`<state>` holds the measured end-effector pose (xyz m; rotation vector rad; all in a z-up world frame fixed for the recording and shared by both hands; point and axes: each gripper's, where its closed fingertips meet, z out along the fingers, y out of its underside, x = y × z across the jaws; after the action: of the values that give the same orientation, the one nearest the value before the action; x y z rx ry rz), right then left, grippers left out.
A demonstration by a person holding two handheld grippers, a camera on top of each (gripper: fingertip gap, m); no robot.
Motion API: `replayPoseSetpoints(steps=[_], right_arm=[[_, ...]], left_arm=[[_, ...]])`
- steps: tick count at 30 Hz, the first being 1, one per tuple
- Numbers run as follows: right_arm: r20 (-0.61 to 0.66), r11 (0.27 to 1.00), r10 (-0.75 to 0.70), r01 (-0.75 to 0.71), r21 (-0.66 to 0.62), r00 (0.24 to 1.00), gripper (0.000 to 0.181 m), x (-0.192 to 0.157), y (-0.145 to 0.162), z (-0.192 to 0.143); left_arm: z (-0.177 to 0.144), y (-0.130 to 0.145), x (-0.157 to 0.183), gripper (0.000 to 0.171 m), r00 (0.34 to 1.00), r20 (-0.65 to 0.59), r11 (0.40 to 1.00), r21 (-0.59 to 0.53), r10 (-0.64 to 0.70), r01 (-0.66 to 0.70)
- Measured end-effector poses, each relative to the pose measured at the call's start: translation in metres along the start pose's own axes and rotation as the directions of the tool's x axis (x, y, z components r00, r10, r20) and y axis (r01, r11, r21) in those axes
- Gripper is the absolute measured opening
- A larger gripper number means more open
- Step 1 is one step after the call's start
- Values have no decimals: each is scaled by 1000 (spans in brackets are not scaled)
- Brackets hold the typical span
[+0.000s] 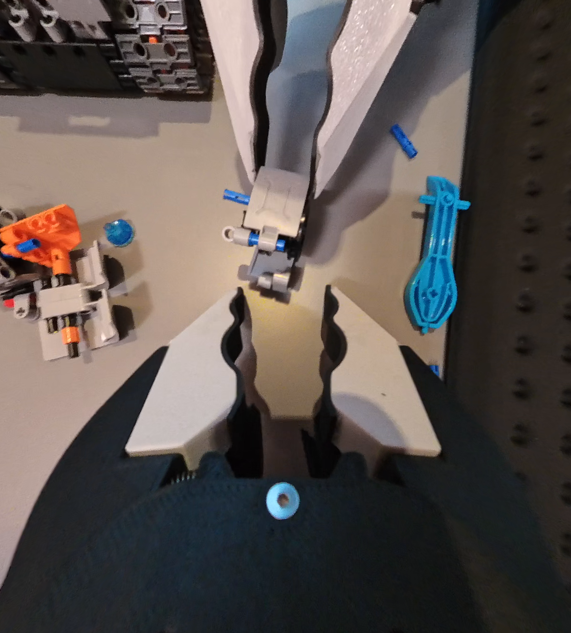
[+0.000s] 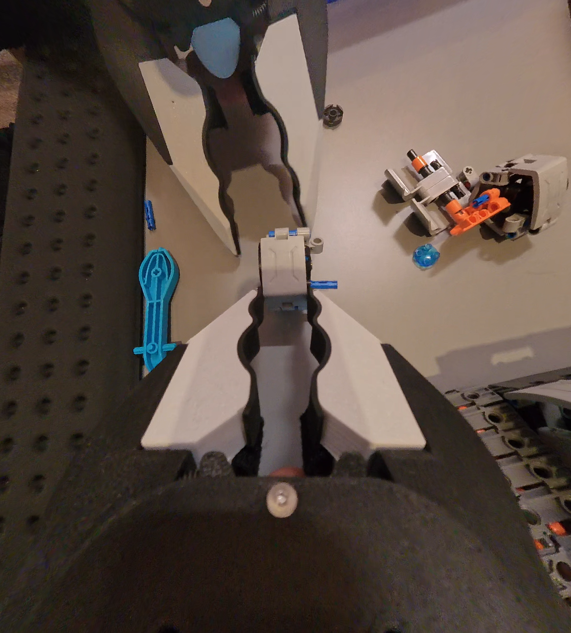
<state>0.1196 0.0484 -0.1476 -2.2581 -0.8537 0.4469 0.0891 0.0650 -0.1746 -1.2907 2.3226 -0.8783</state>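
We look down steeply from both wrist cameras, close over the tabletop (image 1: 54, 164), facing each other. Both views share the small grey brick piece (image 1: 273, 222) (image 2: 282, 270) between the two tongs, plus the turquoise paddle piece (image 1: 434, 257) (image 2: 155, 298).

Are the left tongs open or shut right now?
Open. The left tongs have fingers spread with bare table between them, just short of the small grey brick assembly that the right tongs grip.

Dim, warm light; soft shadows on the desk (image 1: 174, 171). Wide-angle bending and blur at edges; centre slightly soft.
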Motion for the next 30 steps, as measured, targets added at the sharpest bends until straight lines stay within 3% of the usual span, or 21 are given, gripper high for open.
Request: replayPoseSetpoints(steps=[6, 13, 18, 30], right_arm=[[-26, 999, -5, 4, -49, 1000, 23, 3, 8, -3], [-71, 992, -119, 122, 42, 990, 33, -1, -14, -6], [-80, 983, -181, 179, -32, 980, 32, -6, -5, -5], [-60, 989, -149, 148, -25, 987, 25, -5, -4, 0]], left_arm=[[8, -3, -2, 16, 1000, 19, 1000, 4, 19, -20], [9, -6, -1, 15, 996, 49, 997, 5, 78, -78], [9, -7, 0, 14, 985, 91, 989, -23, 145, -143], [6, -12, -1, 14, 955, 168, 970, -35, 243, -241]])
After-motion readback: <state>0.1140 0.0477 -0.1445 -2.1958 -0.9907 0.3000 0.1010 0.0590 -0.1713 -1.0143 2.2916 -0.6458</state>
